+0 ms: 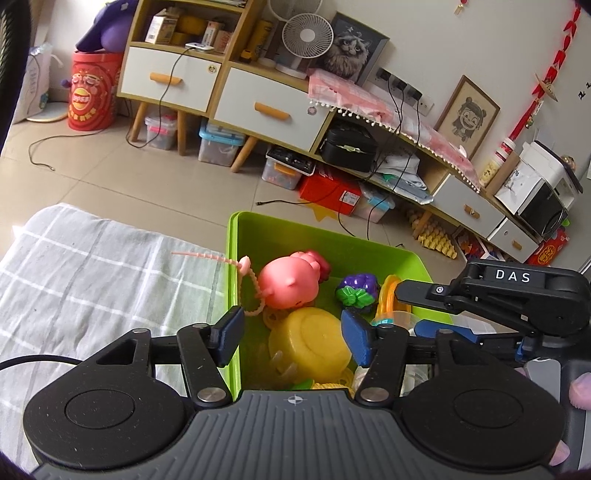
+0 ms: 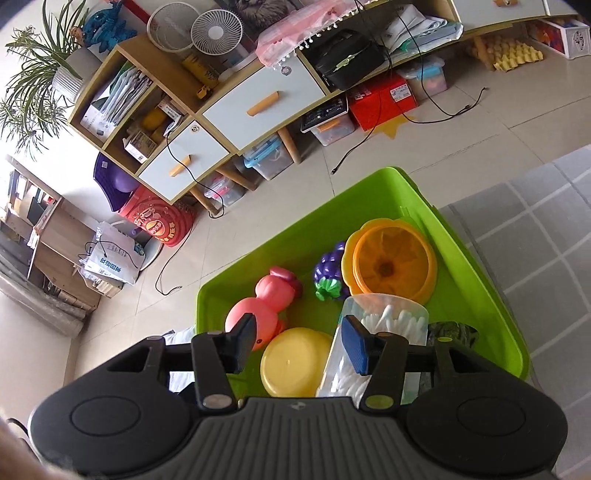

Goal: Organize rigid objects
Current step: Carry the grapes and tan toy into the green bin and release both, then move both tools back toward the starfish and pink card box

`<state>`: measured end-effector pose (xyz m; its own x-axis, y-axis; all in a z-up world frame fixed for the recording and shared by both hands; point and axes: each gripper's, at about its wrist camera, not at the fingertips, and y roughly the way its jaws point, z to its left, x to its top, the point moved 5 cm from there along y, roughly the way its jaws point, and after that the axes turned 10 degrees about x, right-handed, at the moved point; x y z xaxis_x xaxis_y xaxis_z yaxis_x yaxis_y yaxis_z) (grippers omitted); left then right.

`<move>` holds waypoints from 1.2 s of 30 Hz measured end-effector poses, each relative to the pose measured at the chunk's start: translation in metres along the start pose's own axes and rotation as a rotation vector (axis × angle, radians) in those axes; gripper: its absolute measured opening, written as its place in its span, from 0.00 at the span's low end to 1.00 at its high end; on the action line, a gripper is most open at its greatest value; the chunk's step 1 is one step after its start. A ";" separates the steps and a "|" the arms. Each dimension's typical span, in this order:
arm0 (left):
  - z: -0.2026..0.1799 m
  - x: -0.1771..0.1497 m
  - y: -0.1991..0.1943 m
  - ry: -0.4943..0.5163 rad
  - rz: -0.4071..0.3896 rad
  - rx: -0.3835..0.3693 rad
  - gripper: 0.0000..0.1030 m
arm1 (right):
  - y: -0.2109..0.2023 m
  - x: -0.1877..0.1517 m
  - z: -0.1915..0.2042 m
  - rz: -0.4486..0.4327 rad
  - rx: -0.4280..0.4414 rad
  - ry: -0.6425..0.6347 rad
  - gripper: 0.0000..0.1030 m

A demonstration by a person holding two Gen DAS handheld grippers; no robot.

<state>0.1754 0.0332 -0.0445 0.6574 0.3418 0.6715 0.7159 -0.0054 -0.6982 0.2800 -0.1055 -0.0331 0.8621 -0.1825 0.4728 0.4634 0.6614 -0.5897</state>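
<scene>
Green bin (image 2: 476, 258) beneath both claws, toys piled inside. Clear cotton-swab tub (image 2: 373, 332) just ahead of right claw (image 2: 301, 343), leaning against right finger, long axis running forward. Left claw (image 1: 293, 338) over yellow bowl (image 1: 310, 343). Both claws spread apart, holding nothing.

A long low wooden cabinet (image 1: 229, 92) with white drawers and orange handles stands against a white wall (image 1: 424, 33) on a floor of pale beige tiles (image 1: 110, 173). On top of it stand a white fan (image 1: 307, 35), a framed cat picture (image 1: 352, 48) and a pink cloth (image 1: 354, 96), while clear storage boxes (image 1: 219, 144) and a red box (image 1: 330, 190) sit beneath. A potted plant (image 2: 37, 74) stands at one end in bright daylight, and black cables (image 2: 424, 118) trail across the floor.
</scene>
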 end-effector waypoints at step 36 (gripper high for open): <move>0.015 -0.040 -0.070 0.043 0.055 0.026 0.86 | -0.108 -0.057 0.025 0.005 -0.016 -0.066 0.47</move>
<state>0.0950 0.0340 -0.0261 0.7052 0.3012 0.6419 0.6727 0.0020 -0.7399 0.1751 -0.1487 0.0199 0.8496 -0.1305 0.5110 0.4624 0.6503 -0.6028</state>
